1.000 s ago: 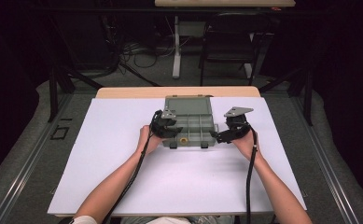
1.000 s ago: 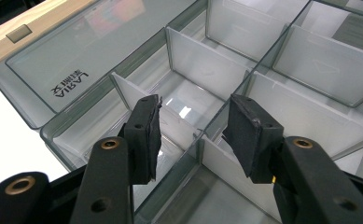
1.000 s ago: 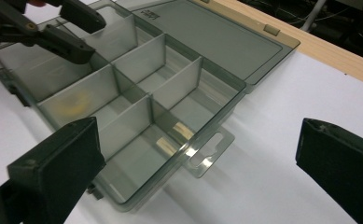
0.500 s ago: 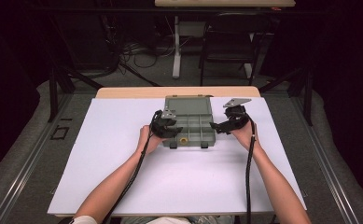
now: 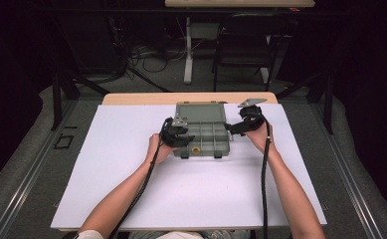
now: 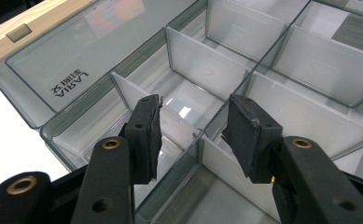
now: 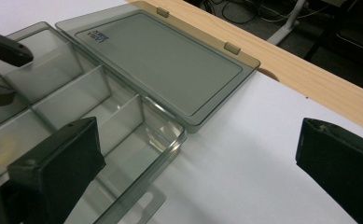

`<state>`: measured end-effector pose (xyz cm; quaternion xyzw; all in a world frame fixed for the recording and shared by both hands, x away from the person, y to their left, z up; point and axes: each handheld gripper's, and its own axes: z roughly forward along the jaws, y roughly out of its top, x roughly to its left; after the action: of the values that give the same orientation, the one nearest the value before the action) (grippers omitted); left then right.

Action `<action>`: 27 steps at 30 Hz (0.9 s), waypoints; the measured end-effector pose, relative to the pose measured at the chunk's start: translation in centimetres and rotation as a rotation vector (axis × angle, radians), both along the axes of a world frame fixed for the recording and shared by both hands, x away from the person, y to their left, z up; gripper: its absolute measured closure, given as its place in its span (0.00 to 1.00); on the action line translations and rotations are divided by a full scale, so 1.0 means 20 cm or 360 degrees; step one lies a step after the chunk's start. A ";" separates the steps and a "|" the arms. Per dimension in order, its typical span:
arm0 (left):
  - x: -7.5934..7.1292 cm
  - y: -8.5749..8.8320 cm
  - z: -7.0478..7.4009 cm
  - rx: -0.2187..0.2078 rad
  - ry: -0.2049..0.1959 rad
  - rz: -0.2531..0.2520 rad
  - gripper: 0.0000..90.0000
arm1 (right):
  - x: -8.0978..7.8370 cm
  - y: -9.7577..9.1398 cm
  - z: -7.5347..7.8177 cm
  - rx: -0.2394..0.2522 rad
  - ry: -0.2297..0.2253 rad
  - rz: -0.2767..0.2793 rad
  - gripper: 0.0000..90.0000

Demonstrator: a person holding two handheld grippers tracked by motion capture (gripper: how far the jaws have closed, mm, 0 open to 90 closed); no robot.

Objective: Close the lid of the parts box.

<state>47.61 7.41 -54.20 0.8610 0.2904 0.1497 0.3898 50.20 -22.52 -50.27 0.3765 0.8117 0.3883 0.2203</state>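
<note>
A wooden table [image 5: 131,98] carries a large white sheet [image 5: 191,194] that covers nearly all of its top, leaving a bare wood strip along the far edge. On the sheet, near that far edge, lies an open grey see-through compartment box [image 5: 207,135], its lid [image 5: 201,112] folded flat.

High view: fixed above near edge of desk [image 5: 131,199], facing forward and down, whole top plus floor beyond. Left gripper view: close behind own fingers [image 6: 144,135], angled down into compartments of clear organizer box [image 6: 207,70]. Right gripper view: close, looking across box corner [image 7: 170,135] and open lid [image 7: 170,60] toward far desk edge. Shared by all three: box.
</note>
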 end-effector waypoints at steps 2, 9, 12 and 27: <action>0.00 0.00 0.00 -0.0002 0.0003 -0.0001 0.62 | 0.02 0.00 0.00 0.0001 0.0002 -0.0012 0.00; 0.00 0.00 0.00 0.0000 0.0002 -0.0001 0.62 | 0.09 0.00 -0.01 -0.0007 0.0027 -0.0054 0.00; 0.00 0.00 0.00 -0.0002 0.0002 0.0000 0.62 | 0.10 0.00 -0.02 -0.0026 0.0006 -0.0055 0.06; 0.00 0.00 0.00 0.0000 0.0000 -0.0001 0.62 | 0.19 0.03 -0.09 -0.0107 0.0135 -0.0109 0.89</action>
<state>47.61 7.41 -54.18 0.8612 0.2901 0.1495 0.3897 53.95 -21.93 -52.11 0.4126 0.8196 0.3367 0.2113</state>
